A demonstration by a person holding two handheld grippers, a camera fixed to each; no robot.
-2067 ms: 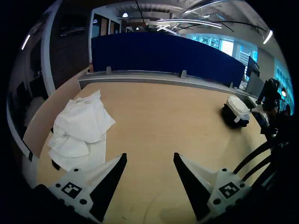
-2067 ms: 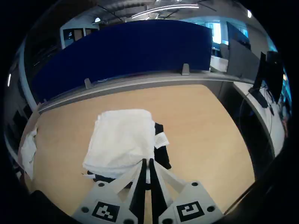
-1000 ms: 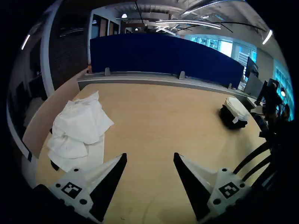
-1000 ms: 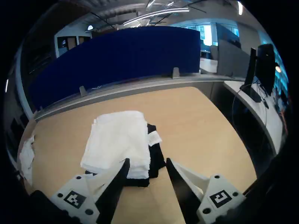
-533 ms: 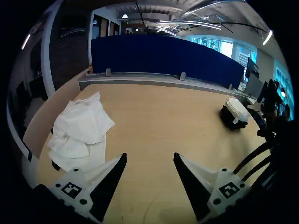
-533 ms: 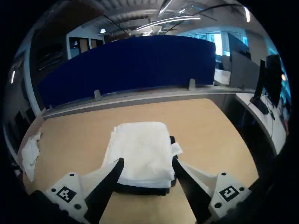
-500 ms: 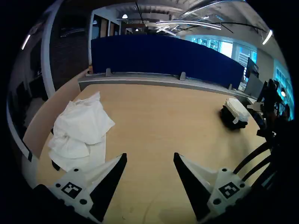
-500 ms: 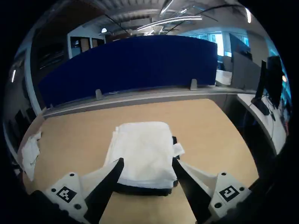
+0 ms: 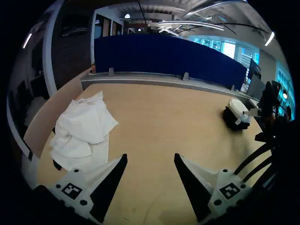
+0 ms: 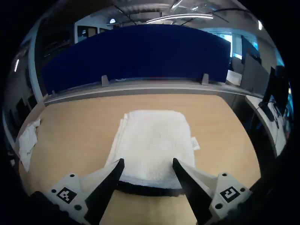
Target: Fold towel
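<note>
The right tool [image 10: 147, 161] stands wide at a folded white terry towel [image 10: 153, 140]. The left tool [image 9: 150, 155] is wide too, near crumpled white cloths [image 9: 84, 129].

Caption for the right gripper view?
Open right tongs over a folded white towel atop dark cloth on a wooden table.

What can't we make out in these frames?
Right gripper view: dark item under the folded white towel; the towel covers all but its near edge.
Right gripper view: tag print, too small.
Left gripper view: how many pieces form the crumpled pile; folds overlap.
Left gripper view: dark shapes at the right edge, too dark and squeezed to identify.
</note>
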